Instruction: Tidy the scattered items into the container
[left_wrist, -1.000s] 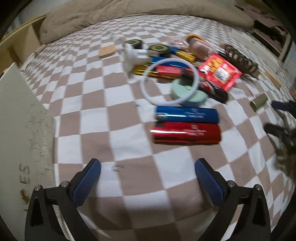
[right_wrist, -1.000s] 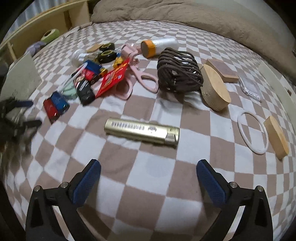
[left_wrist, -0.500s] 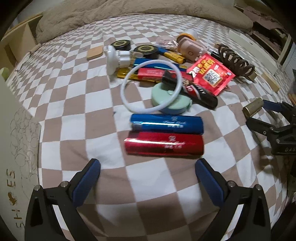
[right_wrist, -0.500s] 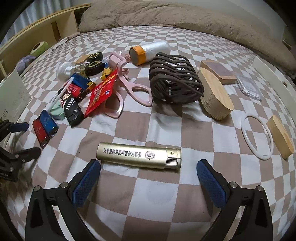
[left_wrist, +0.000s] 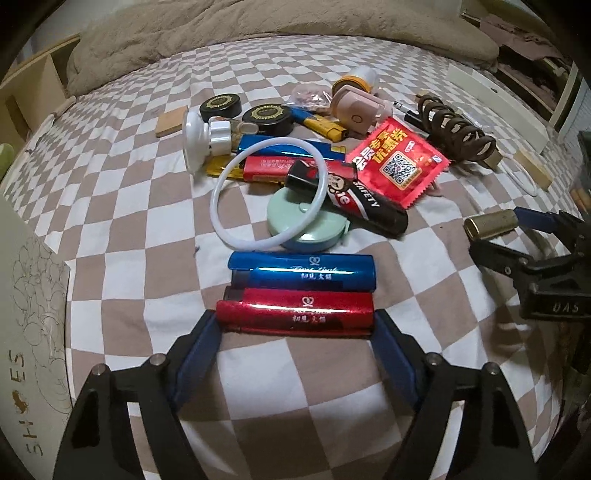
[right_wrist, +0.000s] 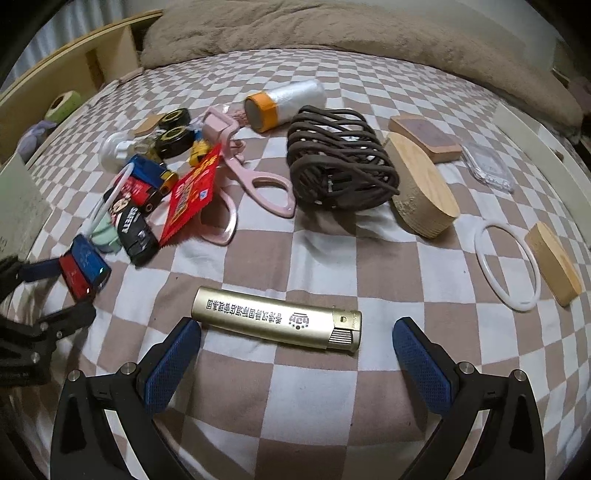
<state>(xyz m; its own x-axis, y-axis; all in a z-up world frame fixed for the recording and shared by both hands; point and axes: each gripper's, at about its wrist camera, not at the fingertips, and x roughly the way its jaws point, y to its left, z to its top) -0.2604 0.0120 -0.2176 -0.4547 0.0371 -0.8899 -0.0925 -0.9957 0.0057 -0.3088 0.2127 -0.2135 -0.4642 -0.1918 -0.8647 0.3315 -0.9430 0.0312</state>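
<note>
On the checked bedspread, a red lighter (left_wrist: 295, 312) lies crosswise between the fingertips of my open left gripper (left_wrist: 295, 332), with a blue lighter (left_wrist: 301, 271) just beyond it. A gold lighter (right_wrist: 277, 320) lies crosswise just ahead of my open right gripper (right_wrist: 295, 345), its left end by the left fingertip. A pale box printed "SHOES" (left_wrist: 26, 332) stands at the left edge of the left wrist view. The right gripper (left_wrist: 495, 240) also shows in the left wrist view, around the gold lighter (left_wrist: 491, 224).
A pile of small items lies beyond: white ring (left_wrist: 269, 192), green disc (left_wrist: 306, 221), black lighter (left_wrist: 351, 199), red packet (left_wrist: 399, 162), pink scissors (right_wrist: 255, 184), brown cord coil (right_wrist: 340, 162), wooden blocks (right_wrist: 421, 184), another white ring (right_wrist: 508, 266). A beige blanket (right_wrist: 332, 33) lies behind.
Both grippers moved forward and down. The left one now straddles the red lighter; the right one has come up to the gold lighter.
</note>
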